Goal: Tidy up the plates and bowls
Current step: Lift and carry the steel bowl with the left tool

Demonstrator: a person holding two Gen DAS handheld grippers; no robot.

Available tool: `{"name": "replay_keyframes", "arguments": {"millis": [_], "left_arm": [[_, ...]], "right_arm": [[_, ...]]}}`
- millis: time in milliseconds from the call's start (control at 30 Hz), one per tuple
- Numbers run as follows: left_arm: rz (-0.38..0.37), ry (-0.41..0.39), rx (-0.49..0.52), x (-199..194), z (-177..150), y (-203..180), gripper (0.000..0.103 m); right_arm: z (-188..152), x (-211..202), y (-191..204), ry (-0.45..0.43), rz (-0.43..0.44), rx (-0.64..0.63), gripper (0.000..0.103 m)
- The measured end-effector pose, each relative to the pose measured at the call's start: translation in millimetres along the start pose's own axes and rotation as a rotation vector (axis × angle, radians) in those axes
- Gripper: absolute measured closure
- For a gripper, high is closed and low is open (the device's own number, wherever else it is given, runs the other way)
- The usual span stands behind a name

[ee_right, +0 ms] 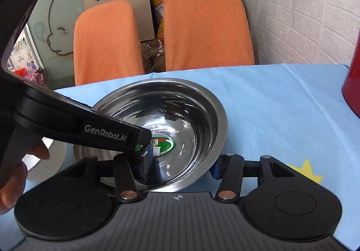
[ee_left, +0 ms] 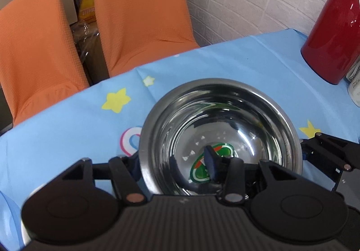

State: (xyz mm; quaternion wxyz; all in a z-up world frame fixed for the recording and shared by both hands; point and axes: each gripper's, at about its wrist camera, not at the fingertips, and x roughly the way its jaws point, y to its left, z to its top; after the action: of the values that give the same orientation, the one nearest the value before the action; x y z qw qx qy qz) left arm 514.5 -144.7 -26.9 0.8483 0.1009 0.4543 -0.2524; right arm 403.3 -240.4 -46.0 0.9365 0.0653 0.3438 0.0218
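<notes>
A steel bowl with a green sticker on its bottom stands on the blue star-print tablecloth. My left gripper straddles the bowl's near-left wall, one finger outside the rim and one blue-padded finger inside, shut on it. In the right wrist view the same bowl fills the middle. My right gripper straddles its near-right wall the same way, shut on it. The left gripper reaches in from the left, held by a hand. The right gripper's black frame shows at the bowl's right.
A red thermos jug stands at the table's far right, with a white packet beside it. Two orange chairs sit behind the far table edge against a white brick wall. A white vessel lies just left of the bowl.
</notes>
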Motion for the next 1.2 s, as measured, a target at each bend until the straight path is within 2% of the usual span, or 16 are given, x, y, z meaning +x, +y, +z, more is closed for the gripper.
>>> {"name": "replay_keyframes", "arguments": {"millis": [200,300,600,833,1200], "left_arm": [[-0.005,-0.054,0.022,-43,-10,-26,0.061],[-0.010,-0.071,0.020,-71,-26,-41,0.060],[0.019,-0.086,0.013,-139,-124,-76,0.060],[0.053,-0.069,0.011,-157,-193,-88,0.060],[0.036,-0.035,-0.040,-162,-236,-81,0.059]], "right_arm": [[-1,-39,4,-0.057,-0.017,-0.007,0.015],[-10,-73,9,-0.090,-0.010,-0.010,0.010],[-76,-153,38,-0.126,0.027,0.021,0.005],[-135,-182,67,-0.086,0.037,0.026,0.002],[-172,-197,88,-0.030,0.074,-0.005,0.000]]}}
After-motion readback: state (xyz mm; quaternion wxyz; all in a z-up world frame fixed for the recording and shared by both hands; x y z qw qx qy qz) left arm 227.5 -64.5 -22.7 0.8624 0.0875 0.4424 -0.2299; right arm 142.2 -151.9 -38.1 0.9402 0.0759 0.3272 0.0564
